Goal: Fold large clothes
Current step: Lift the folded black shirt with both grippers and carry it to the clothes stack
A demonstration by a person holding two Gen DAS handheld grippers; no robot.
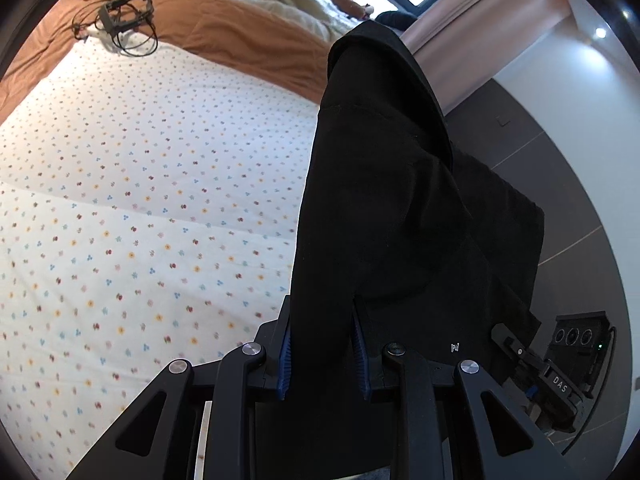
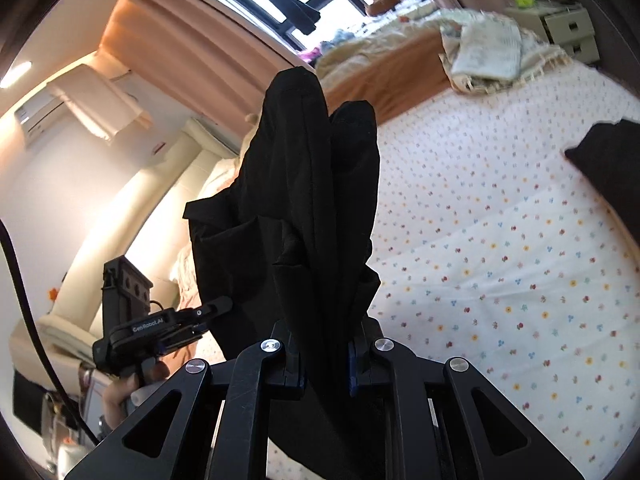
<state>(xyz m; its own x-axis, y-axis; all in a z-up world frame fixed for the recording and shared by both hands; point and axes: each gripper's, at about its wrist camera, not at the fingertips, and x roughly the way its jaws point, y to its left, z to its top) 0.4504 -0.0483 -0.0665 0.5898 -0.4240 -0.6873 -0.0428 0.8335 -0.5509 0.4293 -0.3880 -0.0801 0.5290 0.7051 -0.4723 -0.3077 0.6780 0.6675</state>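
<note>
A large black garment (image 1: 392, 208) hangs bunched in the air above the bed. My left gripper (image 1: 322, 352) is shut on its cloth, which fills the gap between the blue pads (image 1: 285, 354). My right gripper (image 2: 326, 360) is also shut on the black garment (image 2: 312, 184), which rises in folds in front of it. The left gripper (image 2: 160, 330) shows at the left of the right wrist view, gripping the same cloth. The right gripper (image 1: 536, 364) shows at the lower right of the left wrist view. Another piece of black cloth (image 2: 612, 160) lies at the bed's right edge.
The bed has a white flower-dotted sheet (image 1: 140, 200) and an orange blanket (image 1: 240, 36) at its far end. A black device with cables (image 1: 124, 14) lies on the sheet. Folded pale bedding (image 2: 488, 52) and a nightstand (image 2: 560, 24) are at the far right.
</note>
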